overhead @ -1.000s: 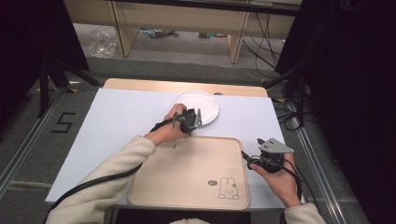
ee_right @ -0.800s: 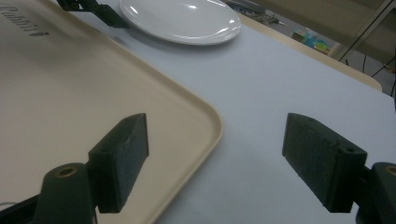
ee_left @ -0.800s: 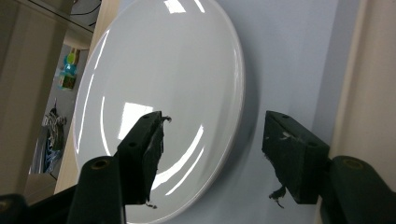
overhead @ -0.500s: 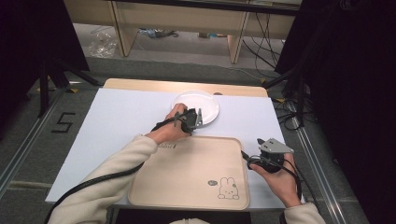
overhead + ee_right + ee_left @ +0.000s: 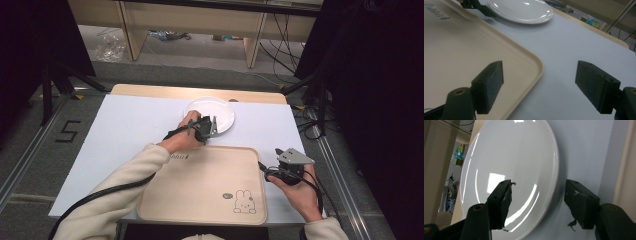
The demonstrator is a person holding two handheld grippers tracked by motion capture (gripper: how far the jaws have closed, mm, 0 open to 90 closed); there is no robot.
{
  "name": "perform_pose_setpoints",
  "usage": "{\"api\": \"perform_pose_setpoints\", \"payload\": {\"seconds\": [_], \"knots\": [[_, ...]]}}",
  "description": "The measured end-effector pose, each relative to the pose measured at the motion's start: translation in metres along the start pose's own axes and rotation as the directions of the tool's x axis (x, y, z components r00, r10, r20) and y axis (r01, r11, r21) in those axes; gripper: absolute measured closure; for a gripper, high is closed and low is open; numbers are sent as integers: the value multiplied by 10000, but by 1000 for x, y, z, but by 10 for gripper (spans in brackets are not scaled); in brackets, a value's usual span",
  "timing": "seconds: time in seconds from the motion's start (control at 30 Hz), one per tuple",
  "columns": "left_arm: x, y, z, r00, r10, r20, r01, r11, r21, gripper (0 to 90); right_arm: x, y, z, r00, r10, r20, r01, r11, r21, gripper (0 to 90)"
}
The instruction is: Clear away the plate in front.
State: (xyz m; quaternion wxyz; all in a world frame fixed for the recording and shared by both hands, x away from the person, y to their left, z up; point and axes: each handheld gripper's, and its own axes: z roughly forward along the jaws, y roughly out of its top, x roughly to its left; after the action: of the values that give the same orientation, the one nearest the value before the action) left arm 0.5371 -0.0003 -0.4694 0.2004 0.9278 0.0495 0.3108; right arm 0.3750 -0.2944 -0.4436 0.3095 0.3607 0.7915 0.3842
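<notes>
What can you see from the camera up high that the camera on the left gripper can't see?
The high view alone takes in the beige plastic tray with its rabbit drawing, both sleeved arms, and the right gripper beside that tray. The left gripper view alone shows, close up, the left gripper's worn black pads standing apart astride the plate's rim. Both show the round white plate on the pale blue table.

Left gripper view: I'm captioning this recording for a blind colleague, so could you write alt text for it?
The left gripper holds its two black jaws open astride the near rim of an empty white plate, one jaw over the plate, the other over the pale blue table cover beside it. Neither jaw visibly presses the rim.
</notes>
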Motion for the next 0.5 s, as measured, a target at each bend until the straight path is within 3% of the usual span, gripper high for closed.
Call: {"api": "perform_pose_setpoints", "payload": {"seconds": [0.5], "knots": [[1, -1, 3, 10000, 57, -17, -57, 9999, 86, 399, 0, 0, 0, 10000, -5, -11, 5, 10000, 4, 236]]}}
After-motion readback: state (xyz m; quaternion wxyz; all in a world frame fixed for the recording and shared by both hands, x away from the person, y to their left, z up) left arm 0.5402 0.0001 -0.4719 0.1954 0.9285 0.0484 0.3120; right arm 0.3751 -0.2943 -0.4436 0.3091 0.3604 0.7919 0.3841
